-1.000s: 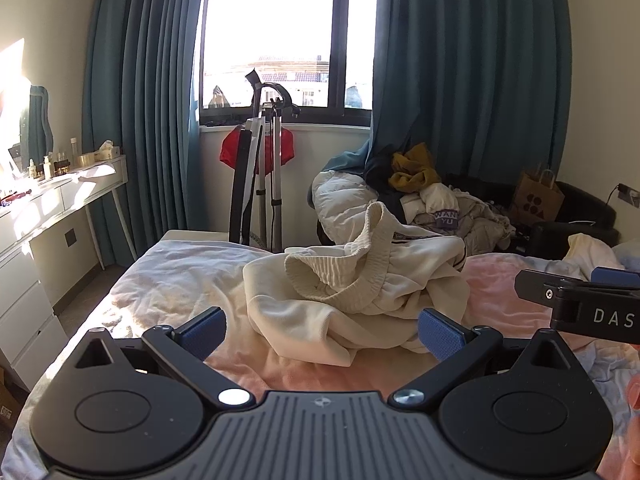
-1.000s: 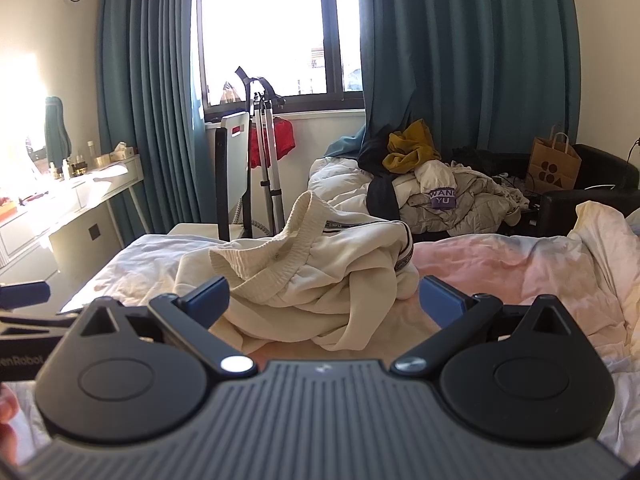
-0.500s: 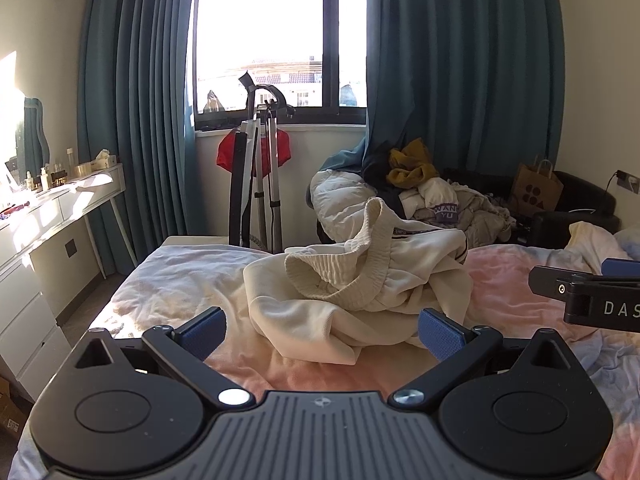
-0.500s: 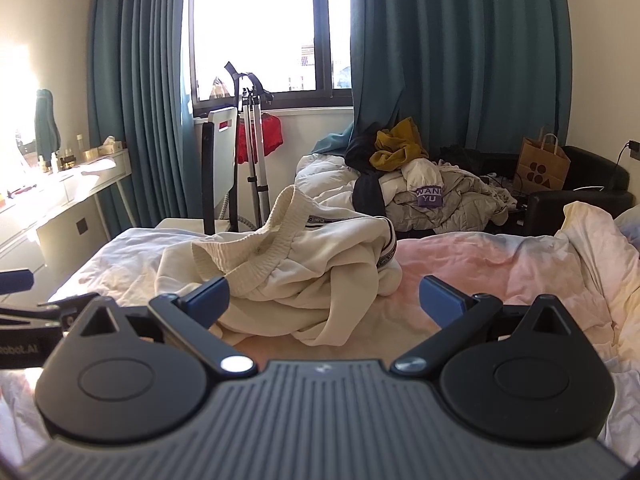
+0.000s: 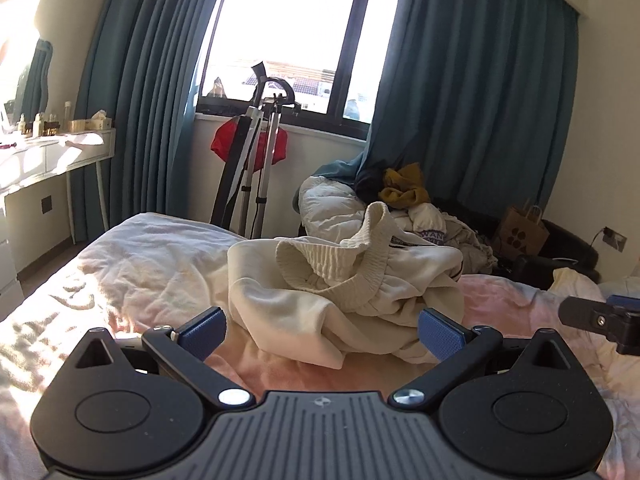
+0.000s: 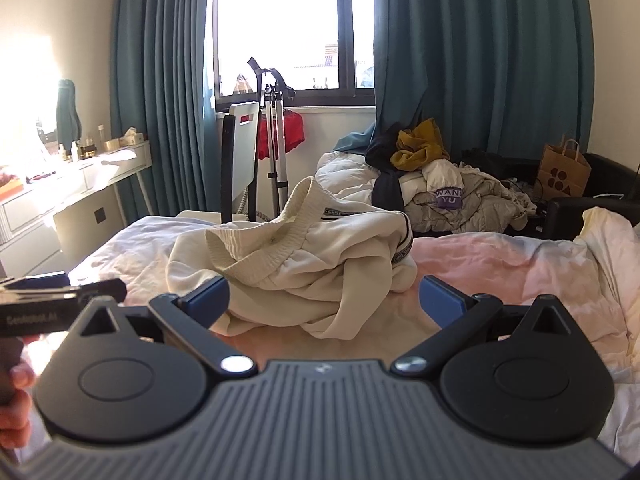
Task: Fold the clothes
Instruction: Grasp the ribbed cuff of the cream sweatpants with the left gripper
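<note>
A crumpled cream garment (image 5: pixel 344 284) with a ribbed waistband lies in a heap on the pink and white bed sheet (image 5: pixel 132 280); it also shows in the right wrist view (image 6: pixel 304 272). My left gripper (image 5: pixel 322 332) is open and empty, just short of the heap's near edge. My right gripper (image 6: pixel 324 300) is open and empty, also just in front of the heap. The right gripper's tip shows at the right edge of the left wrist view (image 5: pixel 600 318). The left gripper's side shows at the left of the right wrist view (image 6: pixel 60 300).
A pile of clothes and bedding (image 6: pixel 440 184) lies beyond the bed under the teal curtains. A garment steamer stand (image 5: pixel 260 160) and a chair (image 6: pixel 240 152) stand by the window. A white dresser (image 5: pixel 52 160) is at left, a paper bag (image 6: pixel 562 170) at right.
Both grippers have tilted and shifted slightly, staying open in front of the cream garment. The garment has not moved.
</note>
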### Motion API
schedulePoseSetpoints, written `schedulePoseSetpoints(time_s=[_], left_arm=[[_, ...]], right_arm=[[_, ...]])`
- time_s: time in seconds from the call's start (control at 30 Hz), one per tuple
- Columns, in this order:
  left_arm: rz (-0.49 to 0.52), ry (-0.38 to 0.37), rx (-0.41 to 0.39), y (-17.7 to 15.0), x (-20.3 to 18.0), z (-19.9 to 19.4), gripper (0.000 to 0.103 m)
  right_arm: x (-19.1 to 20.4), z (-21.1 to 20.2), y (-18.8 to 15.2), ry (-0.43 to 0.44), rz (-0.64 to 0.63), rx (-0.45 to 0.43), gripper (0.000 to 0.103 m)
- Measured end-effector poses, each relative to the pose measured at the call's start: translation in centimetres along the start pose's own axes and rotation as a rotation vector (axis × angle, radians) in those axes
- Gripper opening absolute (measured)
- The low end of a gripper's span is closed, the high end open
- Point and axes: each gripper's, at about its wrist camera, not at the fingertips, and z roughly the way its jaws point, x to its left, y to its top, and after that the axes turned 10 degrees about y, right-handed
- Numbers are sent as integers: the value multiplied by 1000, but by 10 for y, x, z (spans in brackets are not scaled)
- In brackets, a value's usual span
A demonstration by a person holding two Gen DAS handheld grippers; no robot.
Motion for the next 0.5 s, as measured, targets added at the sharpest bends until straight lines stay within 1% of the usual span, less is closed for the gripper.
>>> schedulePoseSetpoints(time_s=[0.07, 0.13, 0.17, 0.23, 0.3, 0.5], left_arm=[[-53, -3, 43, -2, 8, 17, 103], [-107, -16, 85, -2, 15, 35, 103], [-128, -23, 94, -2, 17, 44, 103], [-156, -34, 83, -1, 21, 62, 103], [-199, -43, 110, 2, 24, 87, 103], [-390, -148, 194, 29, 22, 185, 102]], right_arm=[[-2, 4, -7, 16, -28, 5, 103], [-6, 8, -13, 26, -16, 10, 103], [-9, 10, -17, 31, -5, 15, 103], [-16, 15, -26, 48, 14, 18, 103], [-22, 20, -35, 43, 42, 24, 103], [-52, 51, -64, 63, 221, 117, 103]])
